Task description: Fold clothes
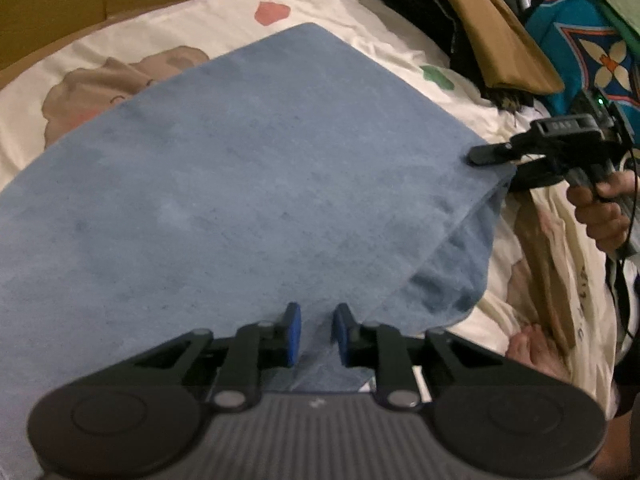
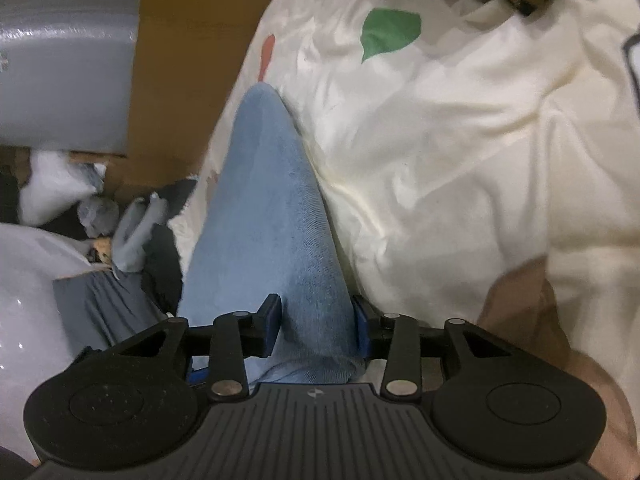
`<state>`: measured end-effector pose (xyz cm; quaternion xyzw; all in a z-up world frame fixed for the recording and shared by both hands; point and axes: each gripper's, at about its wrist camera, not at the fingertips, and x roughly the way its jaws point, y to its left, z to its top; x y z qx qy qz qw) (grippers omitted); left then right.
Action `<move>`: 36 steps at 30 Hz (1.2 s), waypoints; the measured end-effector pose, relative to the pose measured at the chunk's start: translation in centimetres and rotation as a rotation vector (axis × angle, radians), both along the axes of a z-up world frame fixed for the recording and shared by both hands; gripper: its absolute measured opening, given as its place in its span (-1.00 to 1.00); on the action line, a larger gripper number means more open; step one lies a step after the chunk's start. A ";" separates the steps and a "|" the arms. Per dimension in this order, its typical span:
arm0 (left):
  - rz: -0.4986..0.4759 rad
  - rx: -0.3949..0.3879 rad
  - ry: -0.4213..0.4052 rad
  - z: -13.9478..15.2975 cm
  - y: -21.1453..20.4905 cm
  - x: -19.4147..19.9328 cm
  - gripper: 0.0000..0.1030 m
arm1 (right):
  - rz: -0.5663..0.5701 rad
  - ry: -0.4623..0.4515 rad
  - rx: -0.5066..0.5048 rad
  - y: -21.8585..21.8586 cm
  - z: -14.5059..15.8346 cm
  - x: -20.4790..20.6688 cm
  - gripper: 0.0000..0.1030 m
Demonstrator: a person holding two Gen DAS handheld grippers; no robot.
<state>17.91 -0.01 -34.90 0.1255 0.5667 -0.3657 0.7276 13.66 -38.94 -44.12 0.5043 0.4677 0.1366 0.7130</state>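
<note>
A blue terry cloth (image 1: pixel 240 180) lies spread over a cream printed bedsheet (image 1: pixel 360 12). At its near edge, my left gripper (image 1: pixel 317 332) points steeply down, and the cloth fills the narrow gap between its blue pads. On the right, a hand (image 1: pixel 600 212) holds my right gripper (image 1: pixel 496 170), which has one finger above and one below the raised right corner. In the right wrist view the blue cloth (image 2: pixel 272 220) runs as a ridge through my right gripper (image 2: pixel 317 322) and touches both pads.
Folded brown clothes (image 1: pixel 492 40) and a teal patterned fabric (image 1: pixel 580 40) are piled at the bed's far right. Beyond the bedsheet (image 2: pixel 460 160), on its left side, stand a cardboard panel (image 2: pixel 188 80) and a heap of grey and white clutter (image 2: pixel 120 220).
</note>
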 end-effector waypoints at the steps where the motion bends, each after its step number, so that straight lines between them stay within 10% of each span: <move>1: 0.010 0.000 0.007 -0.2 0.1 0.1 -0.62 | 0.010 -0.006 -0.009 0.2 0.2 0.3 -0.22; 8: 0.009 0.043 -0.017 -1.9 -0.6 -0.4 -0.56 | 0.030 -0.050 -0.026 1.1 2.1 0.7 -0.61; 36: 0.280 0.036 -0.194 -1.2 -0.4 11.6 -0.89 | -0.114 -0.050 -0.164 1.1 2.5 -0.4 -0.38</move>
